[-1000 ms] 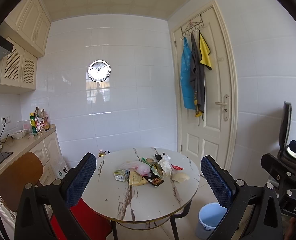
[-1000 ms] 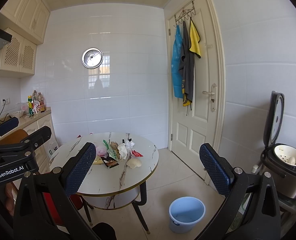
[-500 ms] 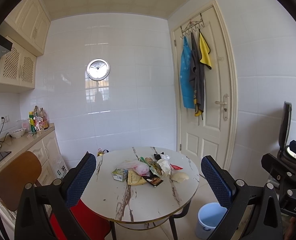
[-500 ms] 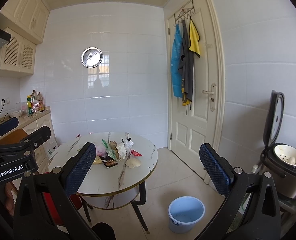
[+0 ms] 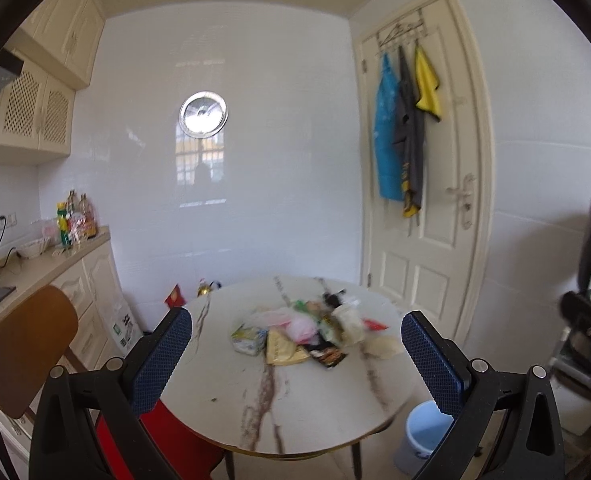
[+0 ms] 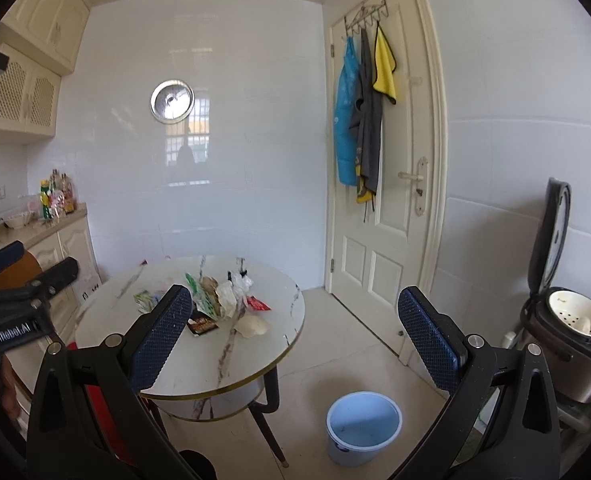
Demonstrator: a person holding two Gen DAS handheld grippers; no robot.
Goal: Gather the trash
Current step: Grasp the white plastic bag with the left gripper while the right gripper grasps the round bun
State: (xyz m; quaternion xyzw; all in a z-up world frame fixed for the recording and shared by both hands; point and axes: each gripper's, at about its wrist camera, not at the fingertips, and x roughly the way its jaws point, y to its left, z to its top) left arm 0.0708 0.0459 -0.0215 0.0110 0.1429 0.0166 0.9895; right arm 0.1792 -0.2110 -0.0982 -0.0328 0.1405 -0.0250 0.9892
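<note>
- While both grippers hang in the air short of the round marble table (image 6: 255, 360), neither one holds anything; the left gripper (image 5: 295, 354) has its jaws spread wide, and the right gripper (image 6: 294, 332) has its jaws just as wide
- Trash (image 5: 307, 330) lies in a loose heap near the middle of the table; the left view is blurred, so the pieces are hard to tell apart there
- From the right view the heap (image 6: 215, 304) shows a dark wrapper (image 6: 202, 325) at its near edge, a red wrapper (image 6: 258, 304) on the door side, and a pale crumpled piece (image 6: 251, 326) just beside them
- A small green and white carton (image 5: 248, 339) sits at the heap's left edge in the left view
- A blue bucket (image 6: 363, 426) stands on the floor near the table, on the side toward the door, well apart from the heap
- A brown chair (image 5: 19, 344) stands at the table's left; a red seat (image 5: 175, 436) shows under the table's near edge
- A white door (image 6: 383, 184) has blue, grey and yellow cloths (image 6: 365, 112) hanging from hooks
- A rice cooker (image 6: 571, 332) stands at far right, lid up
</note>
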